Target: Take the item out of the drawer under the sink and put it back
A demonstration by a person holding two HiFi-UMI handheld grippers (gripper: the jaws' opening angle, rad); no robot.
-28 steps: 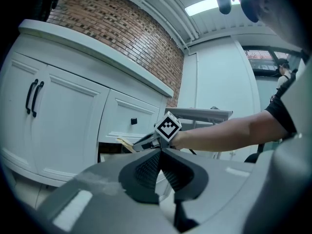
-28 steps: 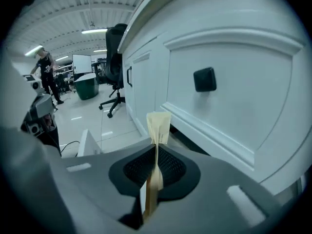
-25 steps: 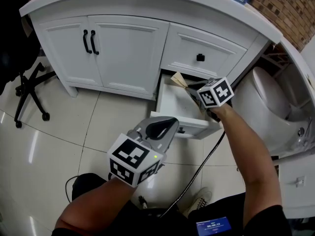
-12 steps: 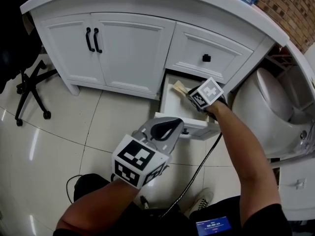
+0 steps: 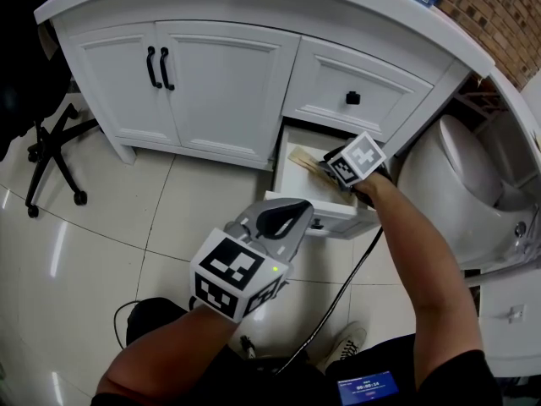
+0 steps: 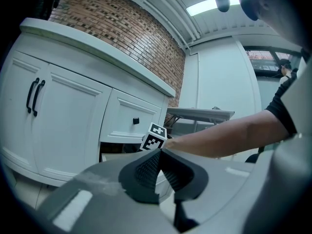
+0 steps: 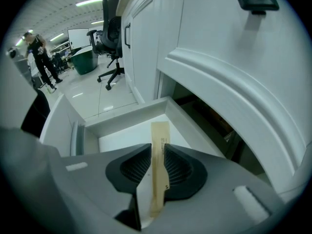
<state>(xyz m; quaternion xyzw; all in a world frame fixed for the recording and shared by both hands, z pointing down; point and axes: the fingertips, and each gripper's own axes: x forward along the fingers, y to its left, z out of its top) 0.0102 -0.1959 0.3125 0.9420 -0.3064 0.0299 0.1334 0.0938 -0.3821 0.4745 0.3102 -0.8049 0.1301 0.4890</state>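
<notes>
Two grippers checked: your right gripper [image 7: 157,149] is clamped on a tan strip [image 7: 160,129], open drawer [image 7: 127,114] just ahead of it, and your left gripper [image 6: 160,152] is closed, empty.

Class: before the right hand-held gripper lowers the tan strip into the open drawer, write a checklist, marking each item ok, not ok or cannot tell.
1. Strip clamped between the jaws of the right hand-held gripper: ok.
2. Drawer pulled open: ok.
3. Strip's free end over the drawer's inside: ok.
4. Drawer floor free beneath the gripper: cannot tell, the gripper hides part of it.
5. Left hand-held gripper shut, empty, apart from the drawer: ok.
</notes>
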